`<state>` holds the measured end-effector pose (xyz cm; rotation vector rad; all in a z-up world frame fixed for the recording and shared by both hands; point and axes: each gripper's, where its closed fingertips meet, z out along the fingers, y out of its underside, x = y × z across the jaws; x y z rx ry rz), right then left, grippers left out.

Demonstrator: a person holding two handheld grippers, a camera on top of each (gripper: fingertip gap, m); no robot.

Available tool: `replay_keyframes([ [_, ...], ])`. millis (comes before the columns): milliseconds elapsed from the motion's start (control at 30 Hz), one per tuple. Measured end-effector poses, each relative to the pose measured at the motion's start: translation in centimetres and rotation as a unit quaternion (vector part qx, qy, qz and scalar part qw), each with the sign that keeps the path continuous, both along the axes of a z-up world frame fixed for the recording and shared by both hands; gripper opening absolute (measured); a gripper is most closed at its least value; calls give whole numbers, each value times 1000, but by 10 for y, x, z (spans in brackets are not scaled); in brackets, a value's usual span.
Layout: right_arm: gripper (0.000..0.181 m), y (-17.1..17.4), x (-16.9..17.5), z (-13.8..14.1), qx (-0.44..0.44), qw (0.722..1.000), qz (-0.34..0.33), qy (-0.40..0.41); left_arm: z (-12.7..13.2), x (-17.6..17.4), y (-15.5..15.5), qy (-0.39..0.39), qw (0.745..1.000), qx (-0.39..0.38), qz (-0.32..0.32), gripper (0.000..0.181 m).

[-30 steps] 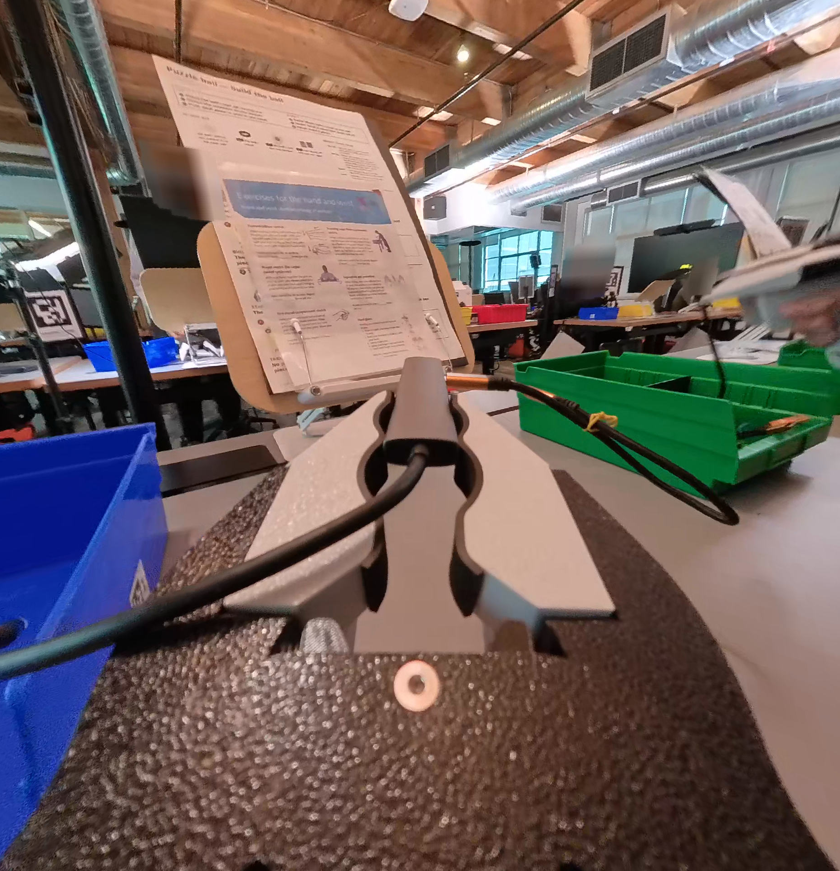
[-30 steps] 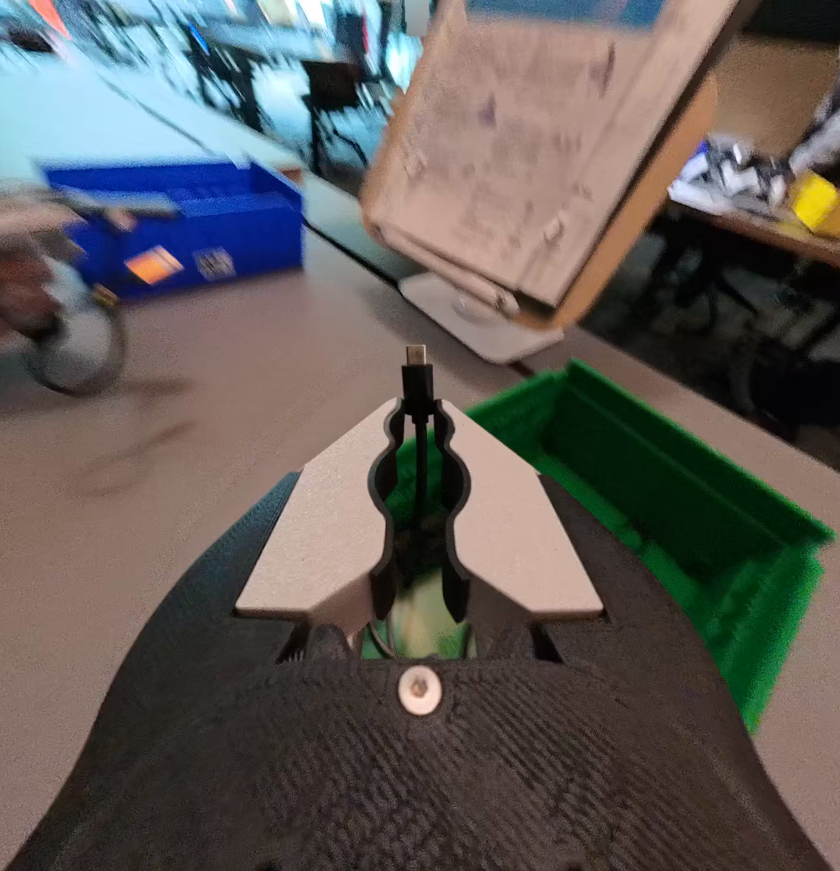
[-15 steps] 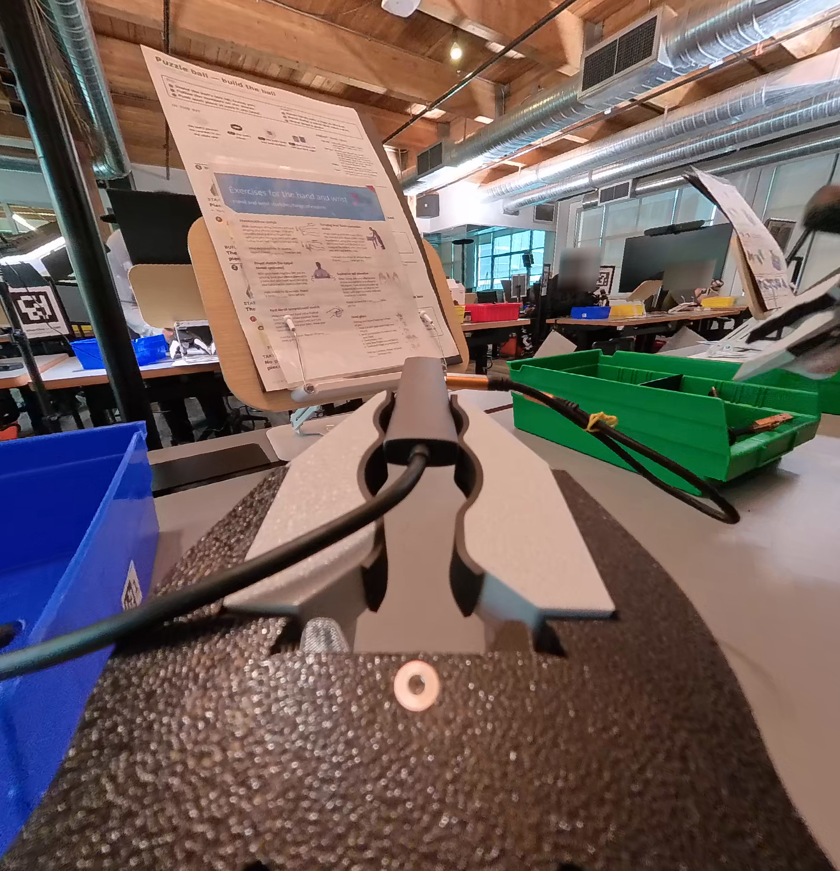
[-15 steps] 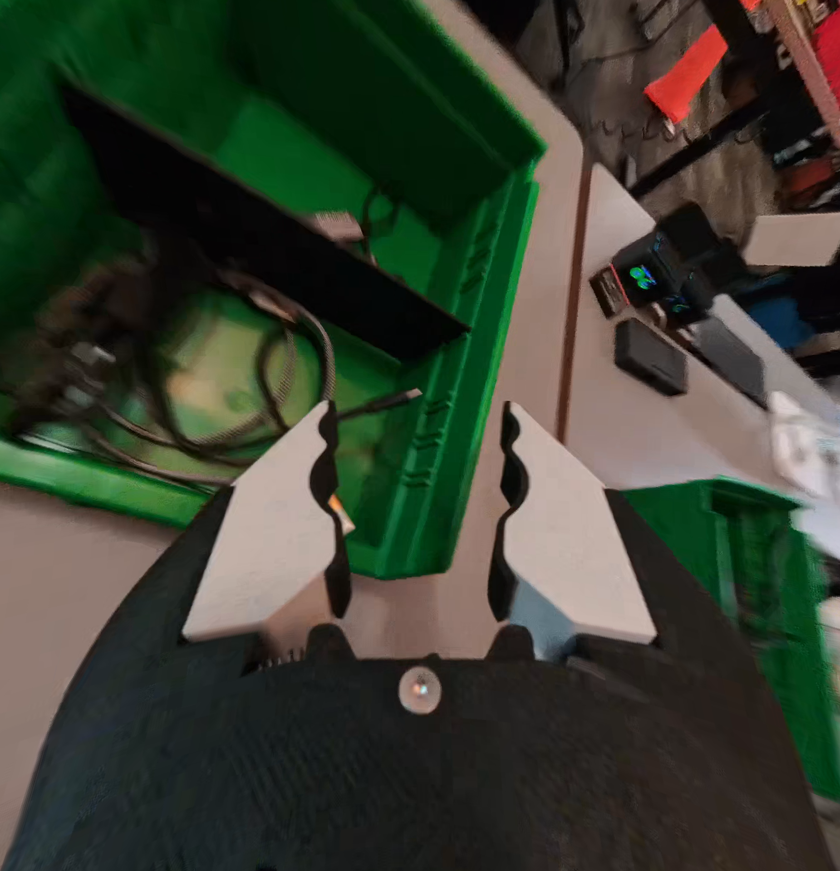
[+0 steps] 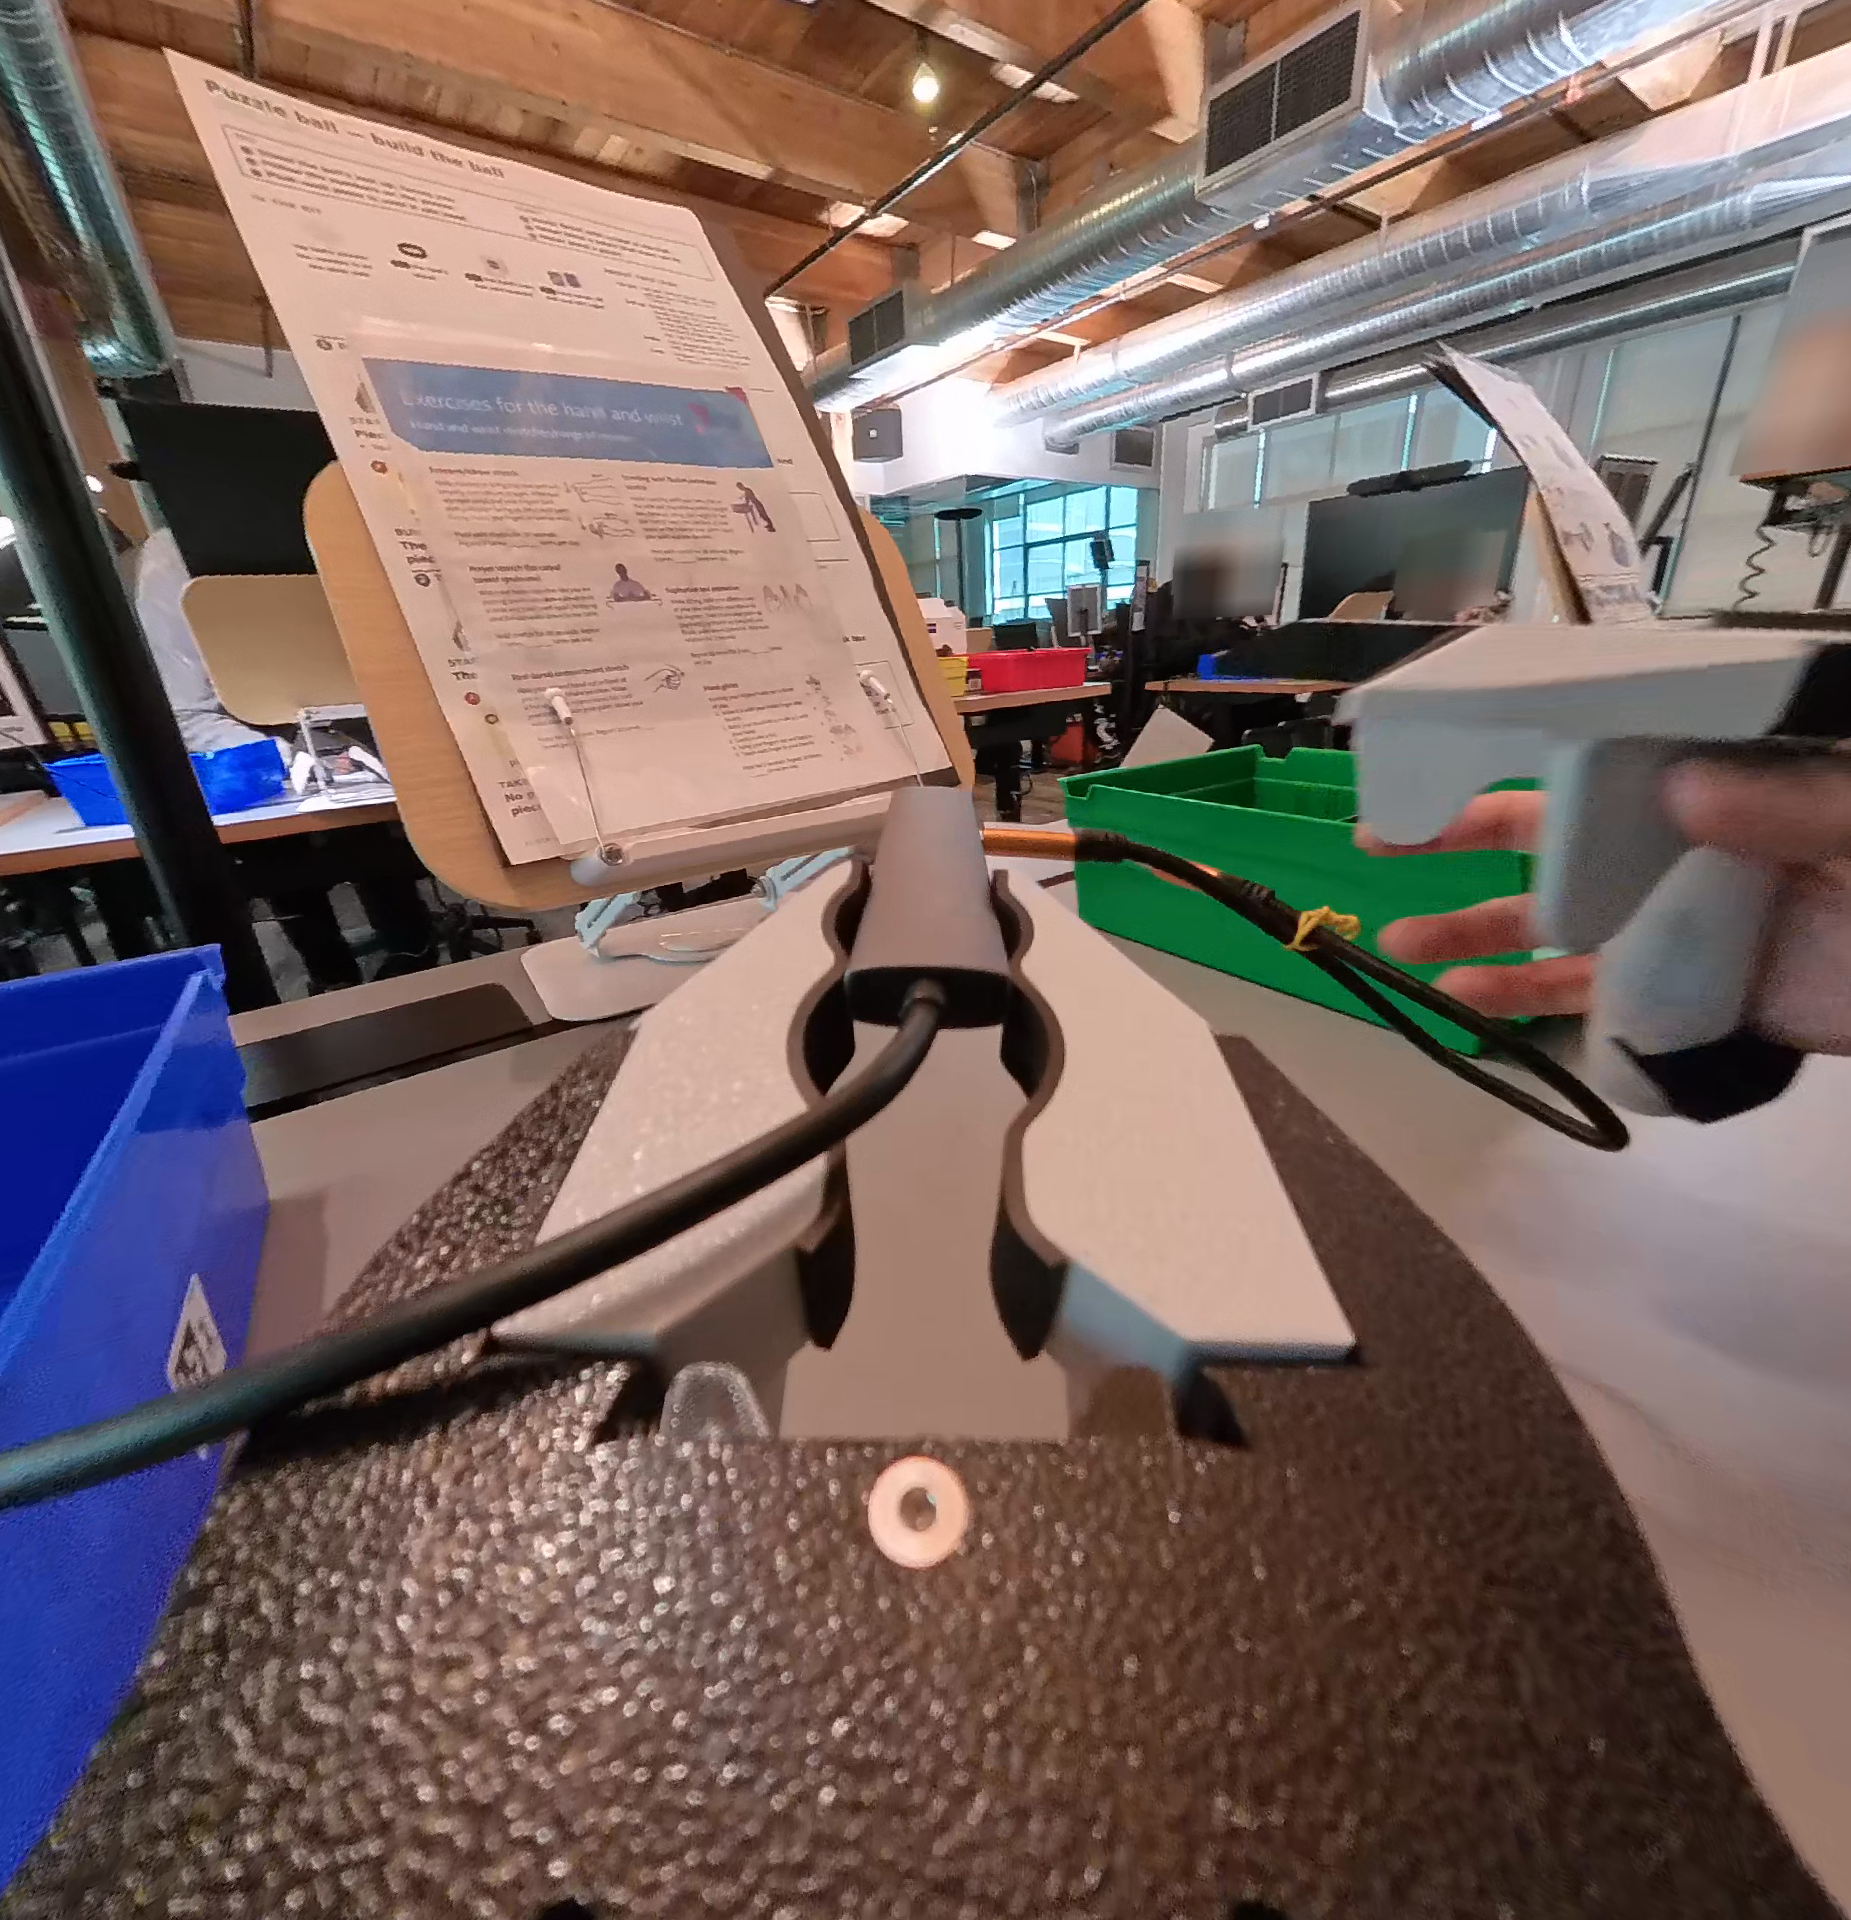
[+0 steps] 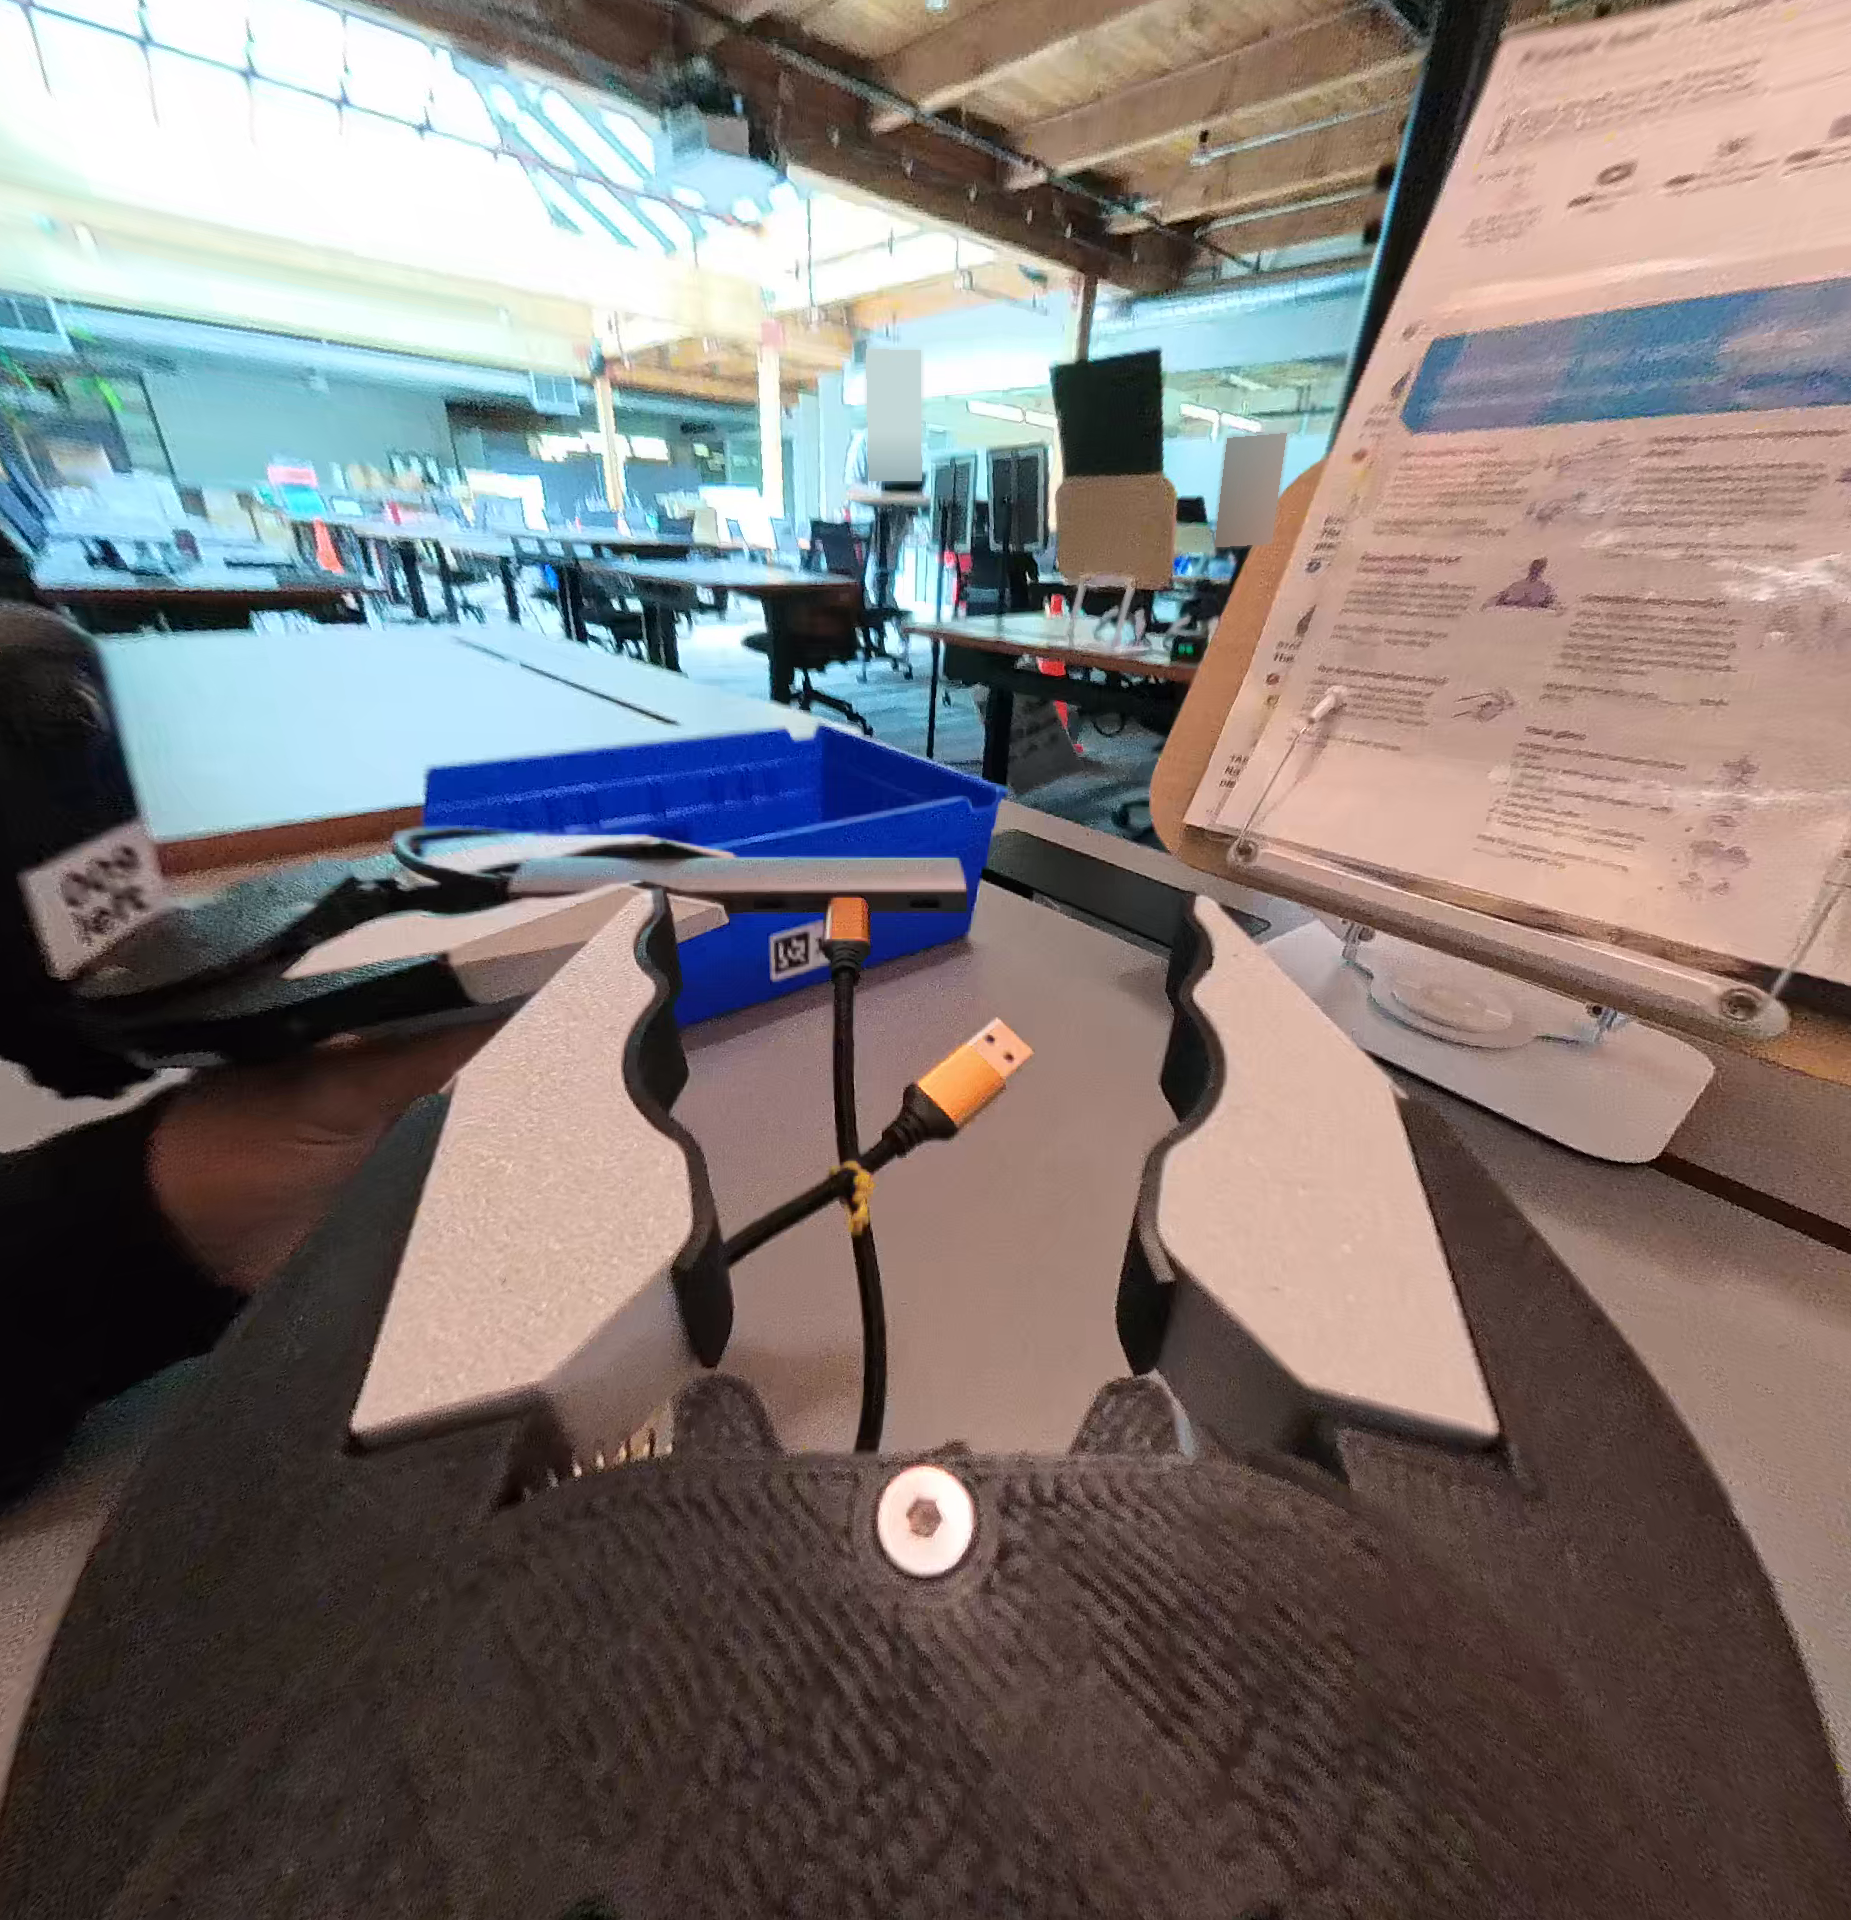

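hub held, right tongs empty

left view: the left tongs [image 5: 926, 997] are pinching a grey hub [image 5: 931, 894] over the surface [image 5: 1679, 1299]; a cable [image 5: 1347, 966] is plugged in its side. as before, the grip holds.

right view: the right tongs [image 6: 921, 1029] are spread and hold nothing, near the cable's loose plug [image 6: 973, 1070]. half a second ago they faced the green bin.
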<state>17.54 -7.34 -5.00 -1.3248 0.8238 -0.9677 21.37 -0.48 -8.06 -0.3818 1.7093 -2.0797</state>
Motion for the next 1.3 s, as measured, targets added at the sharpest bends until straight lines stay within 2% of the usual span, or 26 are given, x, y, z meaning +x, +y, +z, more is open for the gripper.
replay_keyframes([
  [100, 84, 12, 20, -8, 2, 1000, -5, 14, -1, 0, -1, 2, 1000, 2, -5, 21],
  [200, 69, 30, 23, -16, 26, 999, 42, 20, -2, -1, -2, 1, 1000, 2, -7, 21],
  [300, 54, 35, 25, -28, 18, 998, 47, 30, -1, -2, -3, -2, 1000, 2, -7, 21],
  [467, 32, 31, 27, -27, 28, 999, 37, 12, -2, -5, -6, -4, 1000, 5, -14, 21],
  [567, 19, 26, 31, -33, 45, 998, 24, 34, -1, -8, -7, -12, 1000, 5, -17, 21],
  [767, 10, 27, 29, -30, 68, 997, 25, 19, -1, -13, -12, -20, 999, 10, -23, 21],
  [1300, 12, 34, 31, -46, 59, 997, 6, 56, -1, -9, -7, 1, 1000, 15, -7, 21],
])
